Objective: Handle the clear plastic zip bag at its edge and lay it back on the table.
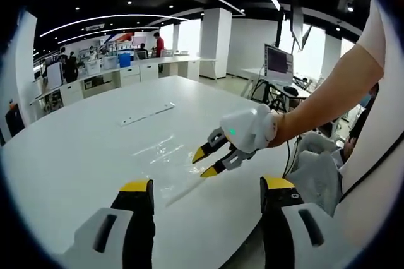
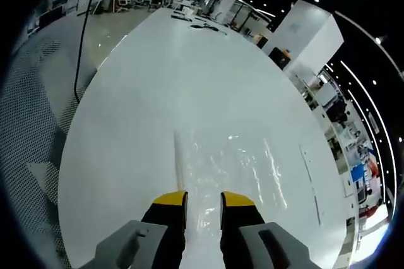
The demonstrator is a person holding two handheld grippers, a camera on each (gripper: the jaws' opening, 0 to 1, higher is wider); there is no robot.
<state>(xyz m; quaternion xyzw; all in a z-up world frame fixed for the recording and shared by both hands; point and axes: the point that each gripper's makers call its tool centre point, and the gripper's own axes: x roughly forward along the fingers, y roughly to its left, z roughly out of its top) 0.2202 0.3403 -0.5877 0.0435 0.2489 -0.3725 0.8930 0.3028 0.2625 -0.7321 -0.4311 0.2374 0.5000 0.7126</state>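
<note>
The clear plastic zip bag [image 1: 161, 155] lies flat on the white table [image 1: 82, 149], glinting under the lights. My left gripper [image 1: 207, 184] is held wide open above the table's near edge, short of the bag. A gloved hand brings my right gripper [image 1: 203, 163] in from the right, its yellow fingertips [image 1: 199, 154] slightly apart at the bag's right edge. In the right gripper view, the bag [image 2: 233, 161] stretches ahead and its near end runs between the jaws of my right gripper [image 2: 204, 198], which stand narrowly open.
A flat white strip [image 1: 148, 114] lies further back on the table, also visible as the strip [image 2: 310, 184]. A monitor [image 1: 278, 64] and desks stand behind. Grey fabric [image 1: 315, 168] sits off the table's right edge. A black cable [image 2: 79, 60] hangs over the floor.
</note>
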